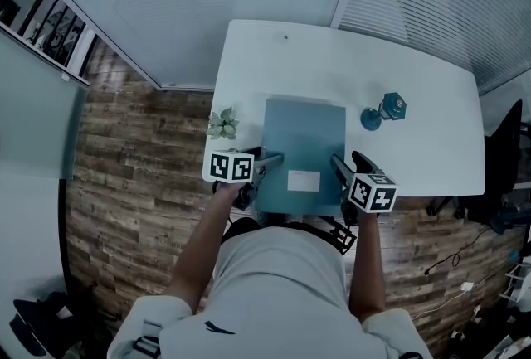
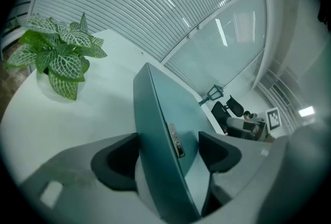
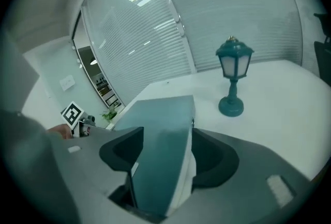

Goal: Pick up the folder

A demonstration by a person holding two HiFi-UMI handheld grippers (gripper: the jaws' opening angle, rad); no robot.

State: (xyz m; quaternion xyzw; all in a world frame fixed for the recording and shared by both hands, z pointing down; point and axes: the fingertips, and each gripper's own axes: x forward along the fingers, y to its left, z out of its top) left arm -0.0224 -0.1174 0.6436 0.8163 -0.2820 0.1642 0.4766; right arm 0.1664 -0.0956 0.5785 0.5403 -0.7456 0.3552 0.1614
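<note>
A blue folder (image 1: pixel 303 138) with a white label lies flat near the front edge of the white table (image 1: pixel 332 59). My left gripper (image 1: pixel 274 158) reaches in over the folder's left edge. In the left gripper view both pads (image 2: pixel 120 158) lie against the folder (image 2: pixel 158 124), which fills the gap of the left gripper (image 2: pixel 168 153). My right gripper (image 1: pixel 338 165) comes in at the folder's right front corner. In the right gripper view the folder (image 3: pixel 163 135) sits between the jaws of the right gripper (image 3: pixel 165 151), and the pads (image 3: pixel 212 158) flank it without a visible squeeze.
A small potted plant (image 1: pixel 222 124) stands at the table's left edge, close to the left gripper. A teal lantern-shaped lamp (image 1: pixel 386 110) stands right of the folder. A dark office chair (image 1: pixel 502 158) is past the table's right end. The person's body is close against the front edge.
</note>
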